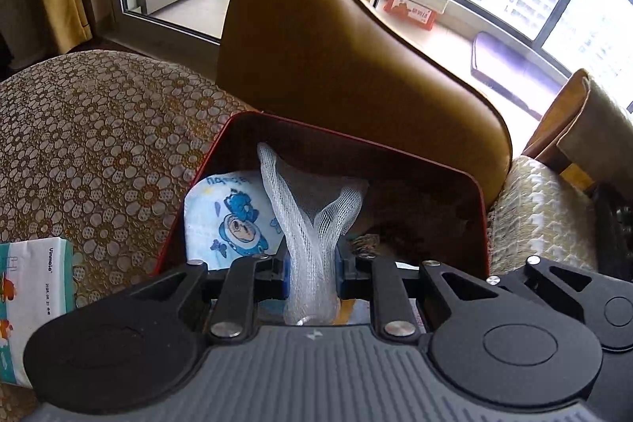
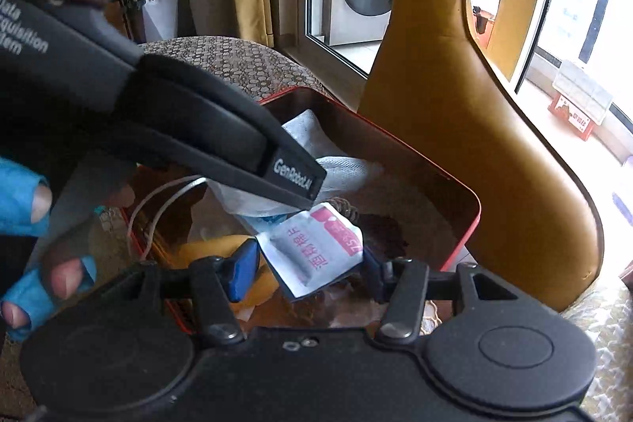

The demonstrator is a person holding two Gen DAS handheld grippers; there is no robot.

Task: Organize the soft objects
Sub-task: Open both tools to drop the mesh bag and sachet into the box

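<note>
In the left wrist view my left gripper point(image 1: 312, 277) is shut on a white mesh net sleeve point(image 1: 316, 208), which stands up over the open red box point(image 1: 395, 150). A white pack with a blue cartoon point(image 1: 231, 220) lies in the box's left part. In the right wrist view my right gripper point(image 2: 308, 269) is shut on a white sachet with a pink label point(image 2: 316, 248), held by its edges above the red box point(image 2: 470, 220). The left gripper point(image 2: 304, 184) reaches into the same box from the upper left, and the mesh net sleeve point(image 2: 340, 169) shows beyond it.
The box stands on a table with a flowered cloth point(image 1: 91, 129). A tissue pack point(image 1: 31, 303) lies at the left. A brown leather chair back point(image 1: 336, 58) rises right behind the box. A hand with blue finger covers point(image 2: 23, 208) is at the left.
</note>
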